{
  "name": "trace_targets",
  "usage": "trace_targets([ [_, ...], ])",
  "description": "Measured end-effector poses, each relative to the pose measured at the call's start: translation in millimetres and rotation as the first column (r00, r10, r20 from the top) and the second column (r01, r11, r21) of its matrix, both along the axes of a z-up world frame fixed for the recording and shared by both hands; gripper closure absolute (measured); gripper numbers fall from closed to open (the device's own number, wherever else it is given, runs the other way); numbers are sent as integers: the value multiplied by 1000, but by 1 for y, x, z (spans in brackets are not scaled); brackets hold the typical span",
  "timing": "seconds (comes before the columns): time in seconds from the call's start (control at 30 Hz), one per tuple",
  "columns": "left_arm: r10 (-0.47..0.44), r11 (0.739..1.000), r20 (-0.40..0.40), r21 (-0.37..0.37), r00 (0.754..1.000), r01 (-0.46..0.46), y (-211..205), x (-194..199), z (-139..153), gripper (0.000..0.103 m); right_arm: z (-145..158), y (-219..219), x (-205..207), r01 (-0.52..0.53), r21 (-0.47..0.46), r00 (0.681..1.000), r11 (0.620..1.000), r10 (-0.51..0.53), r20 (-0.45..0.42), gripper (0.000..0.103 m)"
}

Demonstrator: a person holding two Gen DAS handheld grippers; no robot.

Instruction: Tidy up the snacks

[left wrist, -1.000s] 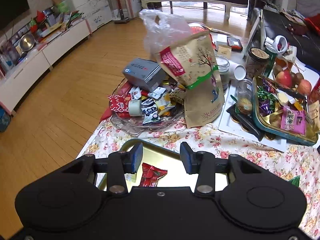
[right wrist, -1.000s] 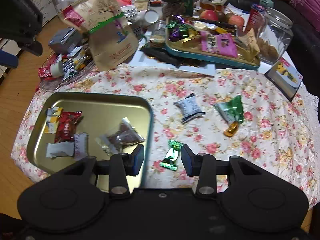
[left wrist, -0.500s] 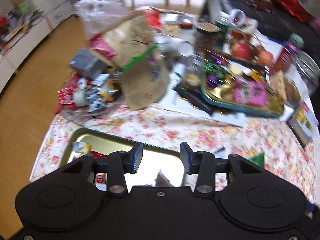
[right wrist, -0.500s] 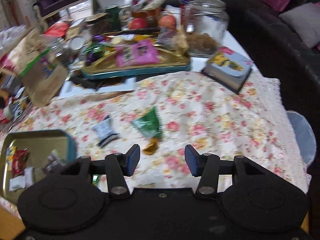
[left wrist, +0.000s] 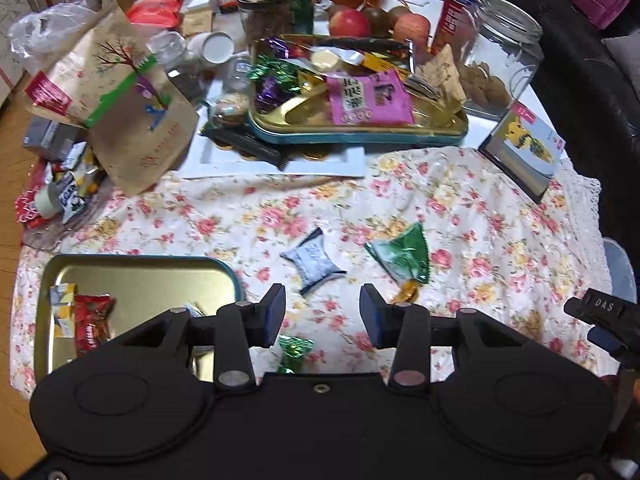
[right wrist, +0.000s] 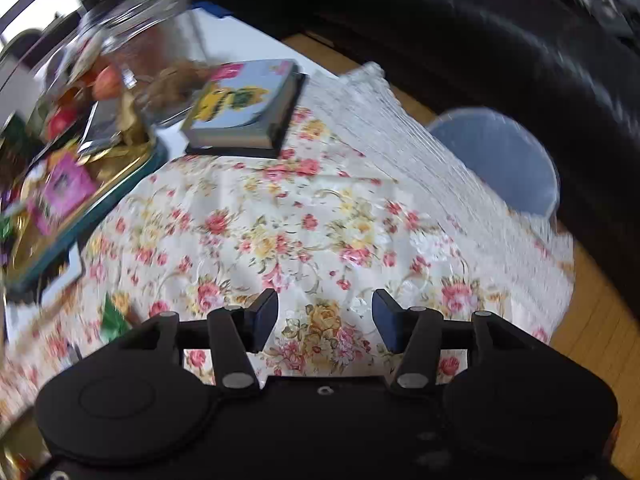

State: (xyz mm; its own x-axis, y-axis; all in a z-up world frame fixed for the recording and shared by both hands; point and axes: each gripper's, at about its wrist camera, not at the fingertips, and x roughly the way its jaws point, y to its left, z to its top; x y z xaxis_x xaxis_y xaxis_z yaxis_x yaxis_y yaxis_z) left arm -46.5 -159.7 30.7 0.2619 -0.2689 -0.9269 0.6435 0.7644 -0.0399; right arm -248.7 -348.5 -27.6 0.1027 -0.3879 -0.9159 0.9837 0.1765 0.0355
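Left tongs (left wrist: 322, 314) wide apart, gripping nothing, hovering over the floral cloth (left wrist: 480, 240) on the worktop. Green candy (left wrist: 294, 350) lies on the cloth just near of the gap between the fingers, partly hidden by the tool body. White snack packet (left wrist: 314, 260) sits just far of the left finger, apart from it. Green packet (left wrist: 402, 254) right of the white one, with a small gold candy (left wrist: 408, 292) touching its near tip, just beside the right finger. Gold tray (left wrist: 140, 280) at near left on the cloth; red packet (left wrist: 92, 322) and yellow-white packet (left wrist: 63, 308) lie inside at its left side, another wrapper partly hidden behind the left finger. Far side: second tray (left wrist: 360, 132) piled with snacks, including a pink packet (left wrist: 370, 98); brown paper bag (left wrist: 116, 100) far left; glass jar (left wrist: 500, 64) far right; book (left wrist: 524, 144) at right.

Right tongs (right wrist: 324, 322) also wide, gripping nothing, over bare floral cloth (right wrist: 300, 220) near the right corner of the worktop. View is motion-blurred. Book (right wrist: 244, 104) lies far of the fingers, green packet (right wrist: 114, 316) at near left edge, snack-filled tray (right wrist: 120, 188) far left. Blue bin (right wrist: 496, 160) on the floor past the cloth's right edge.
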Motion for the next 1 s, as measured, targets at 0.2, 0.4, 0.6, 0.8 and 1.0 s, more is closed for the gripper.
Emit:
trace_targets([
  [0.2, -60, 998, 87, 28, 994, 58, -9, -17, 7, 52, -2, -16, -16, 123, -59, 992, 991, -124, -12, 48],
  [0.4, -102, 995, 119, 4, 988, 102, -3, -26, 18, 52, 3, -20, -27, 150, -107, 989, 983, -150, 8, 48],
  [0.6, -144, 990, 46, 6, 989, 144, -1, -33, 11, 52, 4, -18, -27, 208, -193, 978, 959, -200, 60, 48],
  [0.8, -92, 995, -88, -51, 992, 88, 3, -28, 11, 52, 0, -19, -24, 234, -234, 971, 944, -239, 9, 48],
  [1.0, -177, 984, 6, 10, 984, 177, -7, -50, 3, 51, 2, -11, -13, 146, -197, 988, 969, -153, -20, 48],
])
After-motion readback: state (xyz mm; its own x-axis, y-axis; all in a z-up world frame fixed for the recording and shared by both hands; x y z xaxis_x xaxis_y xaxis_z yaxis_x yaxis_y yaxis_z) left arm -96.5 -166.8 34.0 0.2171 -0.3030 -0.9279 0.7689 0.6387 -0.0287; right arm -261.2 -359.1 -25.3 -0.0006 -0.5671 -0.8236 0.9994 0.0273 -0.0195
